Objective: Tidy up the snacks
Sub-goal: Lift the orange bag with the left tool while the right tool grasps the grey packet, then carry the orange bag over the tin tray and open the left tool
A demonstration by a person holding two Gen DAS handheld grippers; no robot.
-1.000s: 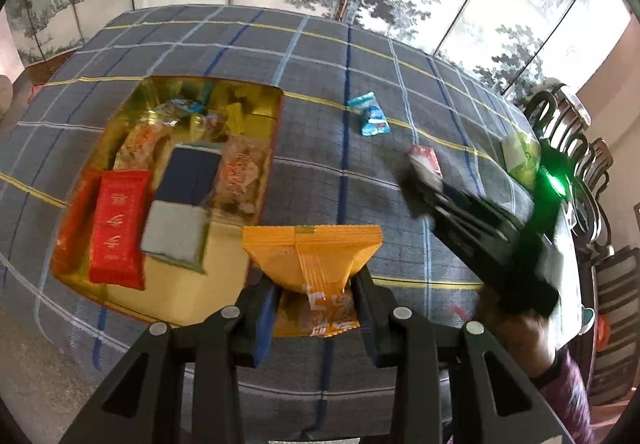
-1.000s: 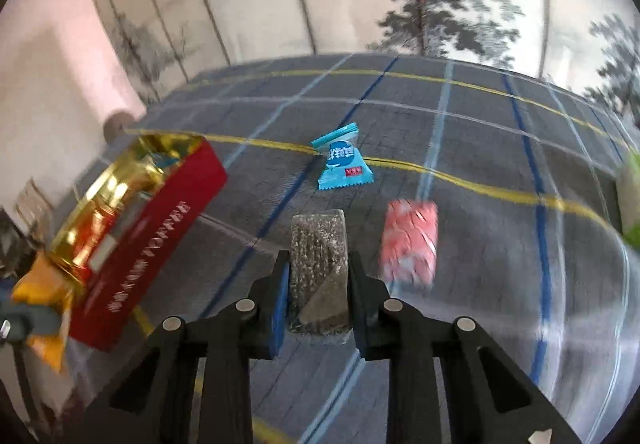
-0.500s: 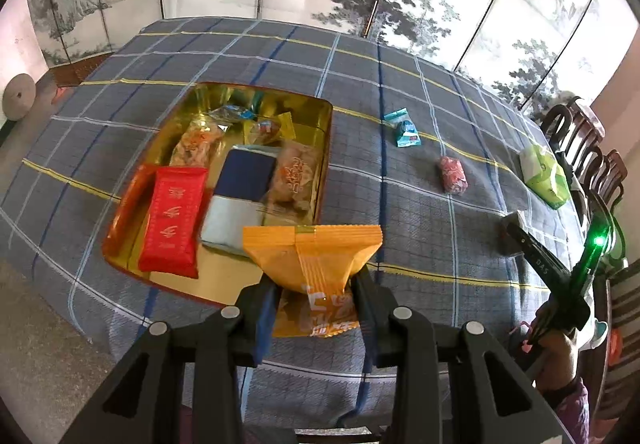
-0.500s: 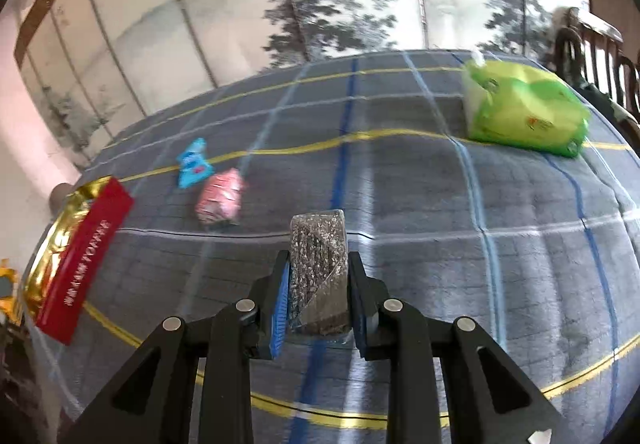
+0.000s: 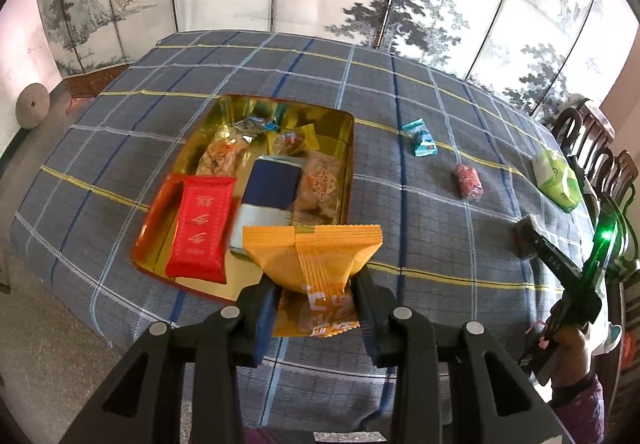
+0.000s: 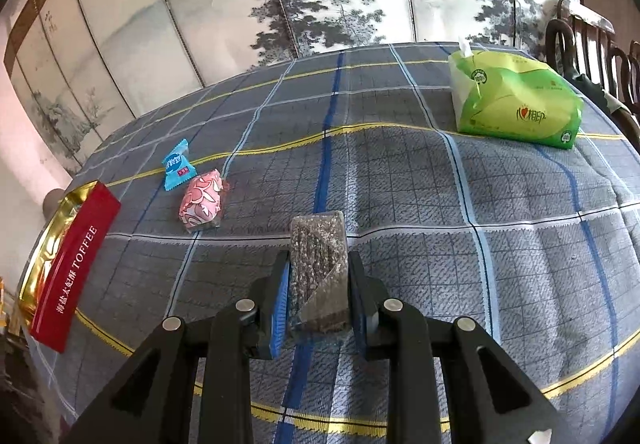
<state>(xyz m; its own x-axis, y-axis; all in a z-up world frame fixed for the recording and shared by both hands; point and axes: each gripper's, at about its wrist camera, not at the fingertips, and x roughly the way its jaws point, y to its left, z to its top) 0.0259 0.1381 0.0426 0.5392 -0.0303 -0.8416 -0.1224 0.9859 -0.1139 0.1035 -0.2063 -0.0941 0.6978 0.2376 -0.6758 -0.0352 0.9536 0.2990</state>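
Snacks in transit toward the gold tin [image 5: 348, 148]. Left gripper [image 5: 316, 308] is closed on an orange packet [image 5: 312, 256], held above the tablecloth [image 5: 420, 212] just beside the tin's near edge. Right gripper [image 6: 318, 292] is clamped on a dark seeded bar [image 6: 318, 264], held well apart from the tin, near the green tissue pack [image 6: 516, 100]. A blue candy [image 6: 176, 164] and a pink candy [image 6: 202, 200] lie loose on the cloth. Judged step: carrying both items to the tin; next, each must be brought over a free spot inside and released.
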